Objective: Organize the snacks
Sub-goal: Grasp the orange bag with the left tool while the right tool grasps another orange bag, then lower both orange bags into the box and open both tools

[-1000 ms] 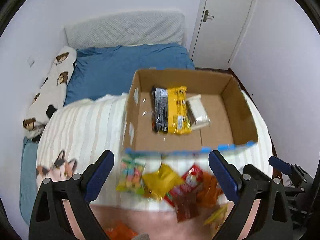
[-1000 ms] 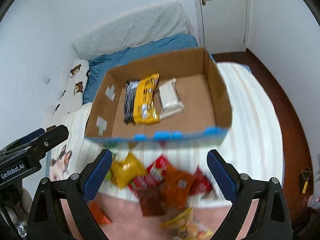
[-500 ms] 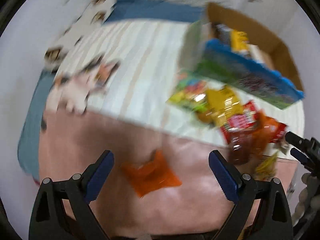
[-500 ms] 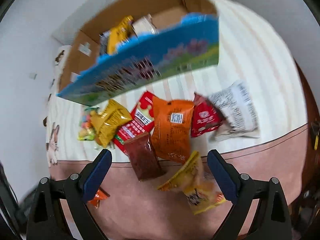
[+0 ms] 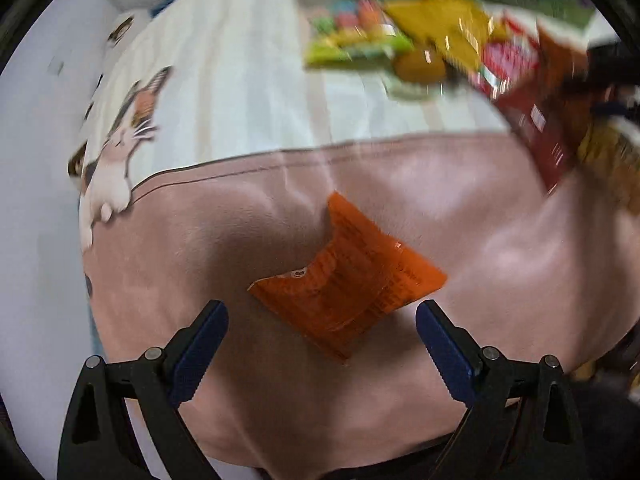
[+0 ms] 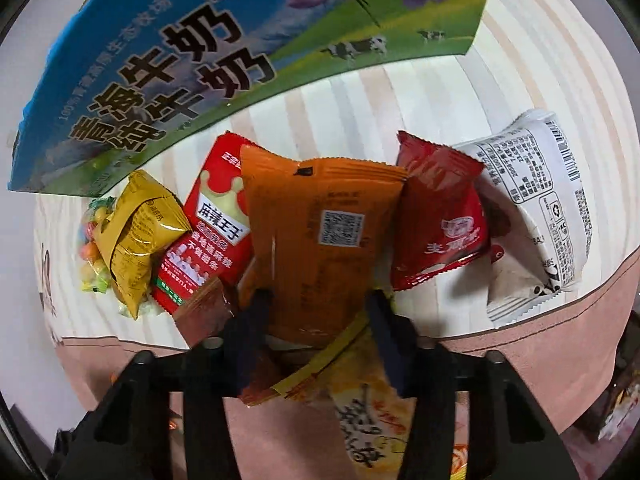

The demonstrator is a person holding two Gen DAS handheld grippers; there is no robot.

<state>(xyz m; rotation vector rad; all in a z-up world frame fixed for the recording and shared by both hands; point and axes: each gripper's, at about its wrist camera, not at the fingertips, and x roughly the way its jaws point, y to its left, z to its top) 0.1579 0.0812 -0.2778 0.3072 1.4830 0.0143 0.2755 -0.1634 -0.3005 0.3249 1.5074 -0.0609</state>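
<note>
My left gripper (image 5: 320,318) is open just above a small orange snack packet (image 5: 348,284) that lies alone on the pink blanket (image 5: 200,240); the packet's near part sits between the fingers. My right gripper (image 6: 320,308) has its fingers on both sides of the lower end of a large orange packet (image 6: 320,236) in the snack pile, narrowed around it. Around it lie a red crown-print packet (image 6: 212,224), a yellow packet (image 6: 136,232), a red packet (image 6: 440,216), a white packet (image 6: 536,216) and a yellow packet (image 6: 368,412) under the gripper. The milk carton box (image 6: 224,60) stands behind.
The striped white cover (image 5: 240,80) with a cat print (image 5: 120,136) spreads left of the pile. The blurred snack pile (image 5: 460,48) is at the top right of the left wrist view. The bed's near edge runs just below my left gripper.
Both grippers dropped down from above the box toward the bed. The left closed in on the lone orange packet. The right came onto the pile and narrowed around the large orange packet.
</note>
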